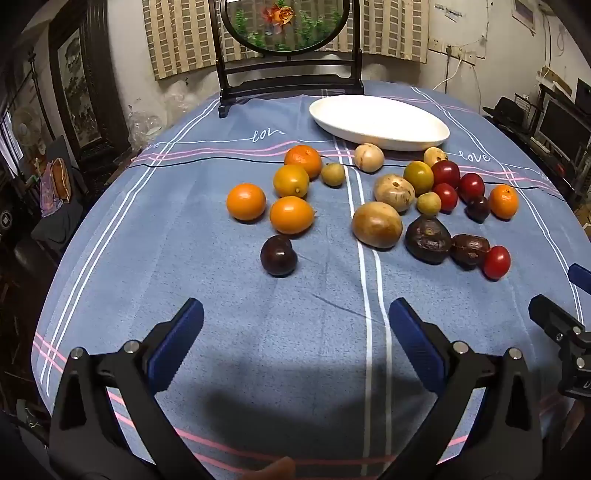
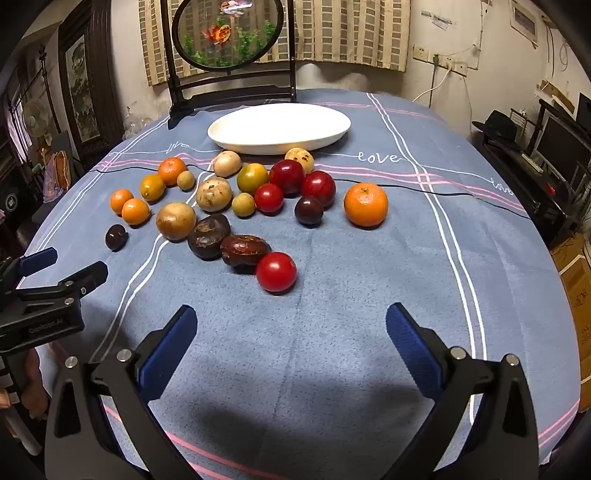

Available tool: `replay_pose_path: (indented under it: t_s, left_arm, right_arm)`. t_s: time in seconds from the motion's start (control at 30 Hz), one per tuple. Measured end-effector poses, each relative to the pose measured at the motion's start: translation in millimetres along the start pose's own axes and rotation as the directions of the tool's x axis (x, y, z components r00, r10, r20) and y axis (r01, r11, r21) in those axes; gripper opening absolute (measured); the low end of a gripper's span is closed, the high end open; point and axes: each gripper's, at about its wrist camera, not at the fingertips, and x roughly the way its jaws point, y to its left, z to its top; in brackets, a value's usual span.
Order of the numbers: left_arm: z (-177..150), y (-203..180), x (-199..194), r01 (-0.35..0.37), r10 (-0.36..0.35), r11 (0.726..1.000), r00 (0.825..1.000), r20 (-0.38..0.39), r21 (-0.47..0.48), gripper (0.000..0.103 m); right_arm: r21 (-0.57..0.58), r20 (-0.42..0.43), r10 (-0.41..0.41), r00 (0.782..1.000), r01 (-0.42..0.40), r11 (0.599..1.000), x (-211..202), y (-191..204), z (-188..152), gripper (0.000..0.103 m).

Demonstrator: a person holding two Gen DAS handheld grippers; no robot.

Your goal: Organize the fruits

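Observation:
Several fruits lie loose on the blue tablecloth [image 1: 221, 295]: oranges [image 1: 246, 202], tan round fruits [image 1: 376, 224], red ones [image 1: 496, 262], dark wrinkled ones [image 1: 428, 240] and a dark plum [image 1: 278, 255]. A white oval plate [image 1: 376, 120] stands empty behind them; it also shows in the right wrist view [image 2: 277, 127]. My left gripper [image 1: 295, 314] is open and empty, near the front edge, short of the plum. My right gripper [image 2: 291, 317] is open and empty, just short of a red fruit [image 2: 276, 272]. An orange [image 2: 365, 204] sits apart at the right.
A dark wooden stand with a round fish panel [image 1: 284, 26] stands at the table's far edge behind the plate. The other gripper shows at the right edge of the left view [image 1: 561, 325] and the left edge of the right view [image 2: 48, 291]. Furniture surrounds the table.

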Motion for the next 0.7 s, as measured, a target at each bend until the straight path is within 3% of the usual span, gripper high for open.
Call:
replay_pose_path:
  t_s: [0.7]
  left_arm:
    - [-4.4,-3.7,-4.4,0.037,-0.037,0.999,0.999,-0.028,-0.005,0.101]
  right_arm:
    - [0.017,0.002,0.005,1.0,-0.005,1.0,-0.3,-0.7,-1.9,0.102]
